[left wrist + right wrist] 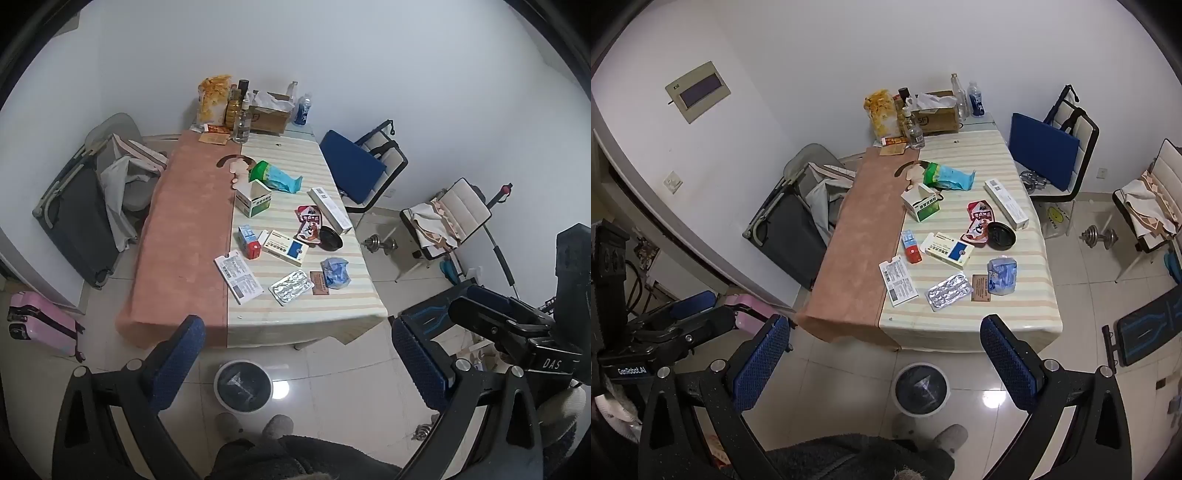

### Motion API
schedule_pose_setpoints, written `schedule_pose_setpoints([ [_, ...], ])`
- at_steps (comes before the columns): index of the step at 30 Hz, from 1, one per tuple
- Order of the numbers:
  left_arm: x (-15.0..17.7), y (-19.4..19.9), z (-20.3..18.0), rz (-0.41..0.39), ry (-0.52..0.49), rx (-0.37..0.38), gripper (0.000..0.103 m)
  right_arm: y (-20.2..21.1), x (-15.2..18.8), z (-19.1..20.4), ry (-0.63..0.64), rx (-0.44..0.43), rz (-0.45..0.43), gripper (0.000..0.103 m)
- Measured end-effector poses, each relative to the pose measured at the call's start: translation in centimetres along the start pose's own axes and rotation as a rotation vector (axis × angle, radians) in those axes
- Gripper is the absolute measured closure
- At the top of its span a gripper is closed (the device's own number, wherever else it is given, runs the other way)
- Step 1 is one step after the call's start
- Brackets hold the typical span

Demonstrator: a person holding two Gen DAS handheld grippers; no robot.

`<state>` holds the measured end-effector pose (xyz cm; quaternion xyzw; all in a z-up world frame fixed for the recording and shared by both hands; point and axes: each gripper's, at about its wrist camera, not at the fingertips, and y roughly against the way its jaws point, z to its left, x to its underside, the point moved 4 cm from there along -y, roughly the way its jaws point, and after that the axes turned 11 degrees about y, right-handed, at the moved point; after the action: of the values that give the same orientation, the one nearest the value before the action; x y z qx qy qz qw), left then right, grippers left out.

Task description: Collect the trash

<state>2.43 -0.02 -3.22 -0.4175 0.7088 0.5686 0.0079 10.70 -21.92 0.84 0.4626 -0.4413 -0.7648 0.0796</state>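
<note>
Both grippers point(295, 365) point(886, 354) hung wide open, empty. Best start was the near-edge blister pack point(293, 287), dropping it into the bin point(243, 386).

Glossy floor tiles point(1071, 295), striped cloth table cover point(1015, 173), foil blister pack point(948, 291)

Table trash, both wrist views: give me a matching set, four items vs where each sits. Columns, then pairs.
Items:
1. blister pack
2. black dish
3. bin
4. cardboard box

Places:
A. on the floor at the table's near end
B. far end of the table, by the wall among bottles
C. near end of the striped cloth, beside a brown card
D. right side of the table, next to a red snack wrapper

Pairs: 1-C, 2-D, 3-A, 4-B
</note>
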Motion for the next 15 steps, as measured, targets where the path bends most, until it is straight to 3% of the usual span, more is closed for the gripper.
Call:
schedule_pose_setpoints([
  [9,1.3,-0.8,-2.9,-0.008,0.005,0.015,0.0,-0.3,0.2,0.6,0.004,-0.015,-0.006,0.0],
  [15,-0.2,0.2,-0.8,0.004,0.032,0.067,0.0,0.2,0.2,1.1,0.02,-0.024,-0.002,0.0],
])
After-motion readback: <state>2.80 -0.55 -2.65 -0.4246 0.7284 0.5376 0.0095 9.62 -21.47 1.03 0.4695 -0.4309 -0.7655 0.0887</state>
